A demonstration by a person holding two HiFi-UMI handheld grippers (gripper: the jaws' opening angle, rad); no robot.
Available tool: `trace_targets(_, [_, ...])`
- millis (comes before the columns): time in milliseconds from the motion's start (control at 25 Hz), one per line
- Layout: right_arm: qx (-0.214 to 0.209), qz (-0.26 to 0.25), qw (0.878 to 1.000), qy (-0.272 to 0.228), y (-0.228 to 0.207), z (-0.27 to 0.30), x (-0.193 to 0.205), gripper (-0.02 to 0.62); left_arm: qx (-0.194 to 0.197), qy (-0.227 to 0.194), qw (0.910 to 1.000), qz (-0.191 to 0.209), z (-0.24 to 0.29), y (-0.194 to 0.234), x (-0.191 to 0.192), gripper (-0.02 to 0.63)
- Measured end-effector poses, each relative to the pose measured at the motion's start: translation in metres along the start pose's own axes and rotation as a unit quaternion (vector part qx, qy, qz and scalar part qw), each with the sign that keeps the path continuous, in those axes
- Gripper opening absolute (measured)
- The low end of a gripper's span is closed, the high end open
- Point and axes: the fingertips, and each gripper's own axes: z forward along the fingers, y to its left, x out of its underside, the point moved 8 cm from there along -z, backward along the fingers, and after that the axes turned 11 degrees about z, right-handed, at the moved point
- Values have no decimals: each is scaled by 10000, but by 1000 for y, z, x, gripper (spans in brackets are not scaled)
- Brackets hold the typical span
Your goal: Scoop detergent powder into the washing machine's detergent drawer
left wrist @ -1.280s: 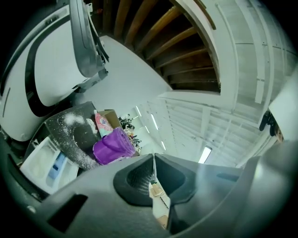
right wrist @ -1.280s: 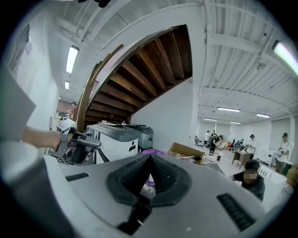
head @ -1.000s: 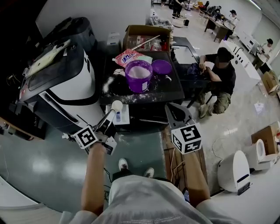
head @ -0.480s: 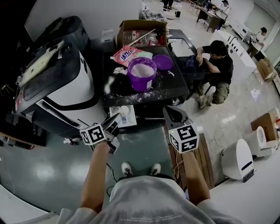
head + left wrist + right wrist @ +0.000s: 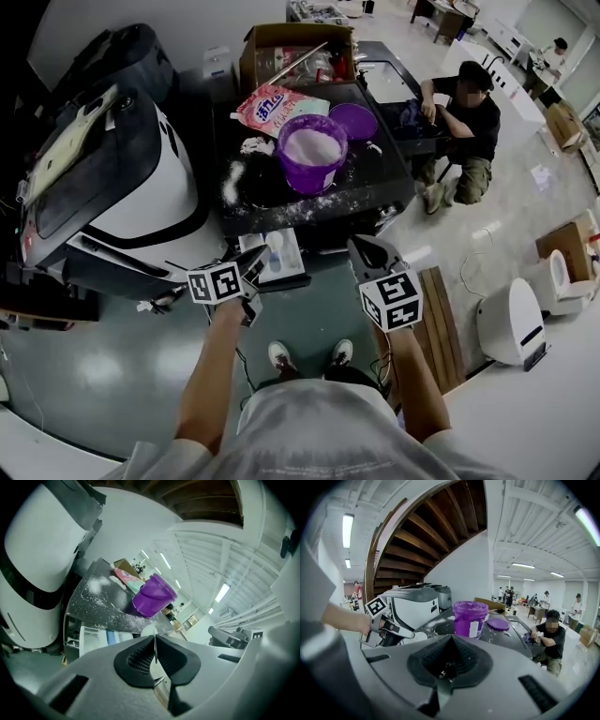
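Now that the left claw (image 5: 253, 260), clamped on the scoop (image 5: 275, 242), has reached the drawer (image 5: 292, 269), tipping seems next; the right claw (image 5: 362, 247) is closed, empty.

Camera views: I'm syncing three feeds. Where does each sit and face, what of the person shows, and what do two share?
Head view: on the person's head, steeply down at the purple bucket; forearms, torso, shoes show.
Left gripper view: on the left gripper, along jaws shut on a scoop, toward the bucket; no body shows.
Right gripper view: on the right gripper, along shut empty jaws toward the bucket; left forearm shows.
Both gripper views share the bucket.
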Motion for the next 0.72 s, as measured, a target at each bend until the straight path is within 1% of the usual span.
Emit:
trace_targets(160, [9, 102, 9998, 163, -2, 12, 9, 5, -102, 396, 9989, 218, 20, 12, 3, 15])
trace_targets(280, [-11, 161, 9996, 246, -3, 19, 14, 5, -232, 754, 9950, 609, 33, 19, 5, 15])
trace_targets(360, [-17, 193, 9994, 302, -6, 22, 18, 5, -329, 1020, 9893, 988, 41, 21, 4, 15])
trace_targets(440, [-17, 230, 9991, 345, -9, 24, 20, 5, -445, 1338, 9787, 1491, 50, 21, 4, 15])
trace_targets(560, [-4, 284, 9989, 384, -13, 25, 23, 5, -576, 1783, 9572, 2207, 61, 20, 6, 15])
trace_targets(640, [6, 313, 9987, 397, -16, 25, 25, 6, -640, 1949, 9461, 2506, 68, 19, 8, 15])
trace_targets(720, [3, 333, 9986, 405, -19, 24, 25, 5, -698, 2063, 9374, 2718, 74, 19, 10, 15])
